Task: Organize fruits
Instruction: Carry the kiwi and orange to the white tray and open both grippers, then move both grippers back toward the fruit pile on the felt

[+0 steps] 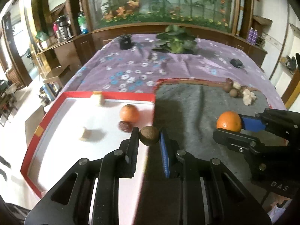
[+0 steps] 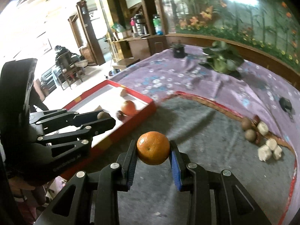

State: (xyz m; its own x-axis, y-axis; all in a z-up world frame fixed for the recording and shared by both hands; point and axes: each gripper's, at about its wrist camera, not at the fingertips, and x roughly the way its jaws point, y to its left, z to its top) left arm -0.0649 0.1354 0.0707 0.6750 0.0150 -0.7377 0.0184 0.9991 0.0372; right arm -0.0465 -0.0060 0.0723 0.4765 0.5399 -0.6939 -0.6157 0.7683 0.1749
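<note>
While gripped, orange (image 2: 153,148) looks round, glossy, dimpled, bright.

Premises: a private home, living area. Evidence: large wood-framed aquarium (image 1: 159,1) with artificial plants; wooden shelving (image 1: 61,43) carrying a thermos flask (image 1: 62,27) and bottles; surface draped in a purple floral cloth (image 1: 131,69); potted leafy plant (image 1: 176,39).
</note>
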